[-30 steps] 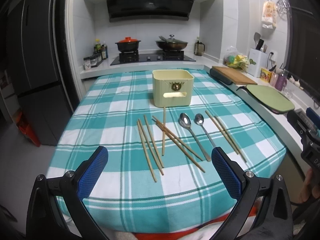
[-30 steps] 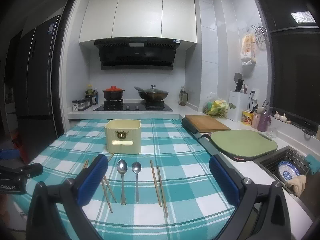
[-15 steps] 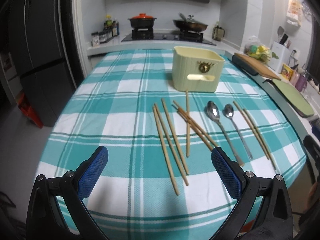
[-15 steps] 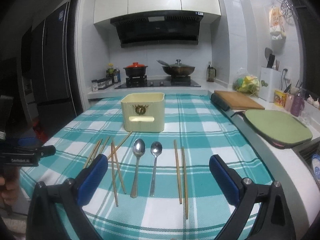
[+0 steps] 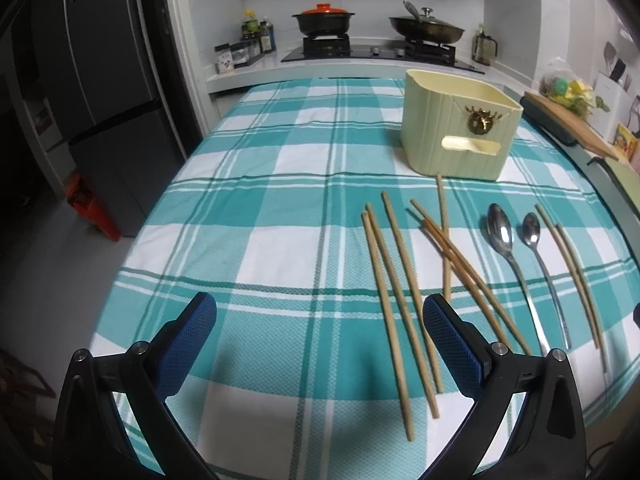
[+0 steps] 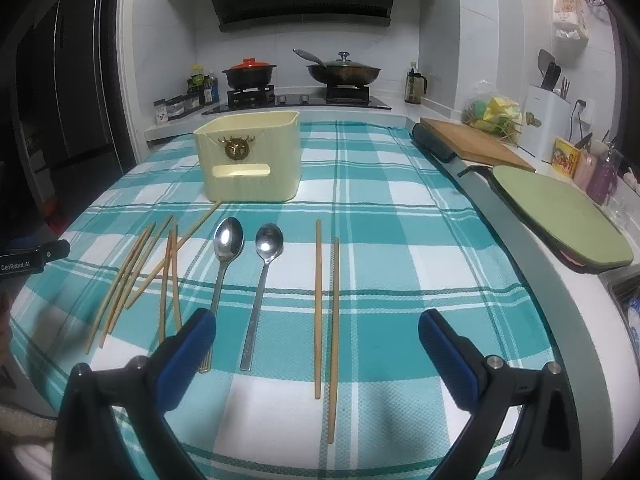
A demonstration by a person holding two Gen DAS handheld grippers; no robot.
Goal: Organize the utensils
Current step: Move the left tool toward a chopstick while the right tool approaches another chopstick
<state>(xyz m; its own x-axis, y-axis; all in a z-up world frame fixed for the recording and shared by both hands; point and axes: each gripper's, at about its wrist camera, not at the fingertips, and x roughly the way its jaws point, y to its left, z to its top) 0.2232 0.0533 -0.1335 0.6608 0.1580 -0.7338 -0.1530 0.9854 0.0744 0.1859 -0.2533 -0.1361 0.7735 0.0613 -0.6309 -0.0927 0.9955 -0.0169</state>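
Checked tablecloth: left gripper, right gripper both spread (empty); pinch chopsticks mid-shaft, then holder.

- You have a woven cotton-like tablecloth over the bench, matt, with a fine waffle texture in teal and white checks.
- Your chopsticks look like bare wood or bamboo, pale tan and matt.
- The two spoons are polished metal, glossy enough to throw back bright glints in their bowls.
- The utensil holder is cream plastic with a smooth satin skin and ribbed sides, carrying a shiny brass-coloured deer-head badge.
- Your fingers wear blue rubbery pads with a dimpled grip surface, on matt black plastic arms with small metal screws.
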